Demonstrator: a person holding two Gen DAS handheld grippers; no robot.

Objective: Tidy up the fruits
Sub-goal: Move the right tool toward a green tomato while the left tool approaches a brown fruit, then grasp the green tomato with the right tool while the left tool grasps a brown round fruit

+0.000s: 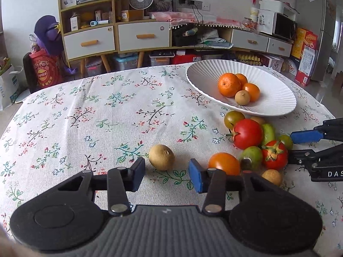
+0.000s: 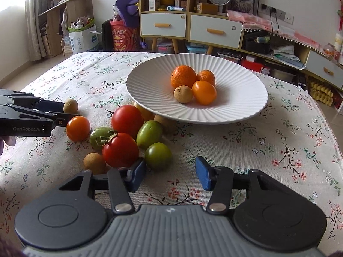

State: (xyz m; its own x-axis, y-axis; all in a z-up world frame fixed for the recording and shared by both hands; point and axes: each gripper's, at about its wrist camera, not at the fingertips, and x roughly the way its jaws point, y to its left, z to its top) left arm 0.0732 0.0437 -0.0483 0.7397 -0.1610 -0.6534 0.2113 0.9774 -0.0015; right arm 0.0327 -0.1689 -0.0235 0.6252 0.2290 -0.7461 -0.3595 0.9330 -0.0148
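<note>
A brown longan point(image 1: 161, 157) lies on the floral tablecloth just ahead of my left gripper point(image 1: 167, 174), level with its fingertips; the pads stand clear of it on both sides, so the gripper is open. My right gripper point(image 2: 170, 174) is open too, with a green tomato point(image 2: 158, 155) just beyond its tips and a red tomato point(image 2: 120, 150) close to its left pad. A pile of red, green and orange tomatoes point(image 1: 247, 132) and longans sits between the grippers. The white ribbed plate point(image 2: 137, 90) holds oranges point(image 2: 183, 76) and a longan point(image 2: 182, 94).
An orange tomato point(image 1: 224, 163) lies right of my left gripper's right finger. A small longan point(image 2: 94, 163) rests by the red tomato. The cloth-covered table point(image 1: 85, 117) ends at a far edge, with shelves, drawers and boxes behind. A hand shows at the left edge of the right wrist view.
</note>
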